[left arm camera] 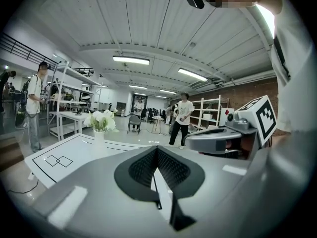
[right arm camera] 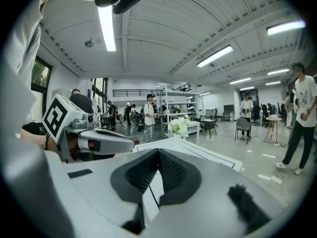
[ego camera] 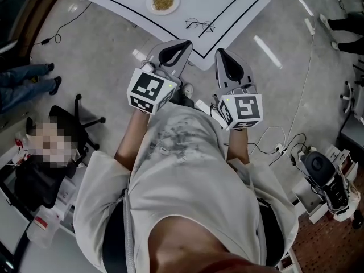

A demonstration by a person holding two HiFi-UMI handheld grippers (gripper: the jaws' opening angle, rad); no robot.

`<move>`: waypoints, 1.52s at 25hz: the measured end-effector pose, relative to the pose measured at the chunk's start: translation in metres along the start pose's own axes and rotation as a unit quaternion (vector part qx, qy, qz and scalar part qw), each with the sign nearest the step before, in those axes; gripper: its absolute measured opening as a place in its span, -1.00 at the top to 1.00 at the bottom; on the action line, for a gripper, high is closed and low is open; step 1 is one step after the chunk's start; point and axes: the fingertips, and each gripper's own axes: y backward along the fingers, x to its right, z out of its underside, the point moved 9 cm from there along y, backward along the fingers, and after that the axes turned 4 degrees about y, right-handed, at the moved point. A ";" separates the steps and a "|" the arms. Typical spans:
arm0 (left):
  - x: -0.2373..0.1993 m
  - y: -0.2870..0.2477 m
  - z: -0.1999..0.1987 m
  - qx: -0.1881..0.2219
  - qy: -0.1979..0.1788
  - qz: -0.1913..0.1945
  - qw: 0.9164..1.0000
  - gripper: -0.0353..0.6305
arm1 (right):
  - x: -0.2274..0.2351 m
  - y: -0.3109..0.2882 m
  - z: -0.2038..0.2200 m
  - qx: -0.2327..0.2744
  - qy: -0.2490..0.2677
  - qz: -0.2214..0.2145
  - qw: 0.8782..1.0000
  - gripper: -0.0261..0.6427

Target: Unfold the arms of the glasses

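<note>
standing back from the white table [ego camera: 239,4], well short of it, with no part of the job begun as far as can be judged. holding the left gripper [ego camera: 186,43] and the right gripper [ego camera: 219,52] side by side out front, both clenched tight on nothing, with only table edge and room showing past the closed pads. leaving the glasses [ego camera: 200,24] untouched on the near part of that table, near the plate [ego camera: 150,4] and well apart from both grippers, too small to tell whether folded; yet to do: reaching them, pinning the frame, swinging both arms out.
</note>
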 end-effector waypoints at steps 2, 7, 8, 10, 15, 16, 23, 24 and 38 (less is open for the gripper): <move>-0.008 -0.006 -0.001 -0.001 -0.003 0.006 1.000 0.87 | 0.002 -0.008 0.000 -0.001 0.001 0.003 1.000 0.87; -0.028 -0.027 -0.008 0.000 -0.008 0.029 1.000 0.87 | 0.011 -0.030 -0.003 -0.003 -0.003 0.021 1.000 0.87; -0.032 -0.031 -0.010 -0.001 -0.009 0.034 0.999 0.87 | 0.013 -0.035 -0.004 -0.004 -0.004 0.024 1.000 0.87; -0.042 -0.039 -0.012 -0.002 -0.009 0.043 0.999 0.87 | 0.017 -0.046 -0.005 -0.006 -0.005 0.030 1.000 0.87; -0.067 -0.056 -0.020 -0.005 -0.007 0.060 0.998 0.87 | 0.023 -0.070 -0.010 -0.013 -0.009 0.046 0.999 0.87; -0.072 -0.059 -0.021 -0.005 -0.006 0.063 0.998 0.87 | 0.024 -0.074 -0.011 -0.015 -0.009 0.049 0.999 0.87; -0.096 -0.080 -0.024 -0.006 0.000 0.093 0.996 0.87 | 0.030 -0.095 -0.012 -0.035 -0.008 0.075 0.997 0.87; -0.098 -0.083 -0.024 -0.007 0.001 0.098 0.995 0.87 | 0.030 -0.096 -0.012 -0.038 -0.009 0.079 0.996 0.87; -0.111 -0.117 -0.009 -0.043 -0.005 0.130 0.991 0.86 | 0.050 -0.107 0.011 -0.085 -0.021 0.107 0.990 0.87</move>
